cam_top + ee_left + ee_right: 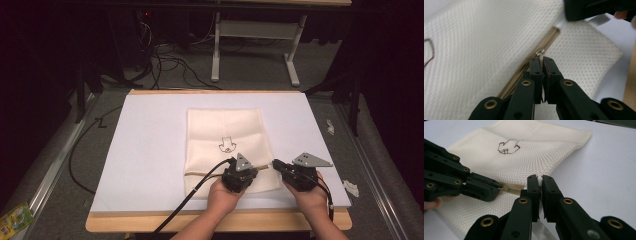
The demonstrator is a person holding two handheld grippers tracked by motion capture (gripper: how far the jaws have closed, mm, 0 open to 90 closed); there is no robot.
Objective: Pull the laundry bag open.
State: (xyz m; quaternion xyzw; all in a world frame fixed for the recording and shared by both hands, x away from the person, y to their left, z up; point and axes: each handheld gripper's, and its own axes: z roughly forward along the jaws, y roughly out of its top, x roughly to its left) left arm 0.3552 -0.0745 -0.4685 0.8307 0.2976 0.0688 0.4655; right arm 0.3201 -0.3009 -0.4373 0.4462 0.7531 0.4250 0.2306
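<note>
A cream mesh bag with a small dark drawing lies flat on the white board. Its tan zipper runs along the near edge. My left gripper is shut on the metal zipper pull; in the high view the left gripper points right over the zipper. My right gripper is shut on the bag's edge at the zipper's end, and in the high view the right gripper points left. The two sets of jaws stand close together, tip toward tip.
The board rests on a wooden table whose front edge lies just behind my hands. A black cable trails from the left gripper. White scraps lie off the board at right. A yellow-green packet sits at bottom left.
</note>
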